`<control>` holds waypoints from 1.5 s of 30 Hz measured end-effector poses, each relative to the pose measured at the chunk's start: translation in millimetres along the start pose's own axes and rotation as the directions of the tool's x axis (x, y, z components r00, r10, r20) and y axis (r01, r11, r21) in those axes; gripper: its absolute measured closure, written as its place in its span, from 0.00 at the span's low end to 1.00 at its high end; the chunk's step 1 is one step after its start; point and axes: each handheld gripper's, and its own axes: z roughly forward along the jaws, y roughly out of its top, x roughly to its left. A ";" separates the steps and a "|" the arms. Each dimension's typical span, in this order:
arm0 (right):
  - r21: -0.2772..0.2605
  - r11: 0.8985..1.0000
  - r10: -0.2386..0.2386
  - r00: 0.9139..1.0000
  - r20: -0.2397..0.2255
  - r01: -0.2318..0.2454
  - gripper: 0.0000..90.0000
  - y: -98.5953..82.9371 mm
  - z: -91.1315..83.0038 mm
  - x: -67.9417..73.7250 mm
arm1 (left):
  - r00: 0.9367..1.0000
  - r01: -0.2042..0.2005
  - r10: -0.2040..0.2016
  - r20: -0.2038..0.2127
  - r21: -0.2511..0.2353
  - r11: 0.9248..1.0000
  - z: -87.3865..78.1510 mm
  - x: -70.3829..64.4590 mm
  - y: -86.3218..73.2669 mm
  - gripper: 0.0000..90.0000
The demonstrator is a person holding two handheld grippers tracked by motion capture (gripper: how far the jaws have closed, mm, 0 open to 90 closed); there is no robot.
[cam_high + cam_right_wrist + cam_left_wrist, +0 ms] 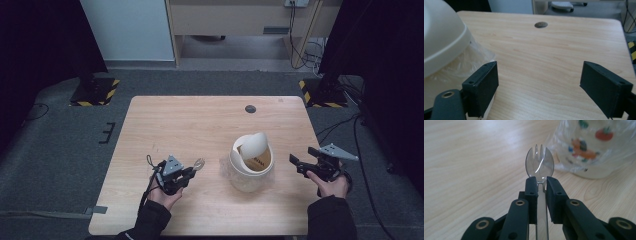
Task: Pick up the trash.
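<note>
A clear plastic spork (539,163) is clamped by its handle in my left gripper (541,185), its tined head pointing toward the bin. In the high view the left gripper (191,171) sits at the table's front left with the spork (199,163) sticking out to the right. A small cream bin (251,165) with a tilted swing lid (255,144) and a plastic liner stands at centre right. My right gripper (299,163) hovers just right of the bin, jaws wide apart and nothing between them. In the right gripper view the bin's lid (441,42) fills the left edge beside my right gripper (541,87).
The wooden table (190,125) has a round cable hole (250,108) near its far edge. Dark floor surrounds it, with hazard-striped stand bases (95,92) at the back corners and cables at the right. The bin's liner shows printed fruit pictures (584,148).
</note>
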 end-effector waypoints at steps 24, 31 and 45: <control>-0.178 0.979 0.091 0.993 -0.072 -0.102 0.33 36.7 -40.2 19.7 | 0.997 -0.051 0.060 0.037 -0.223 0.974 -29.1 -15.8 23.4 0.88; -0.228 0.969 0.074 0.990 -0.120 -0.099 0.36 50.6 -54.8 33.1 | 0.992 -0.074 0.101 0.078 -0.296 0.952 -38.3 -33.2 37.1 0.88; -0.263 0.963 -0.012 0.969 -0.247 -0.055 0.37 73.1 -65.3 77.7 | 0.978 -0.129 0.179 0.110 -0.361 0.924 -46.4 -60.1 54.2 0.88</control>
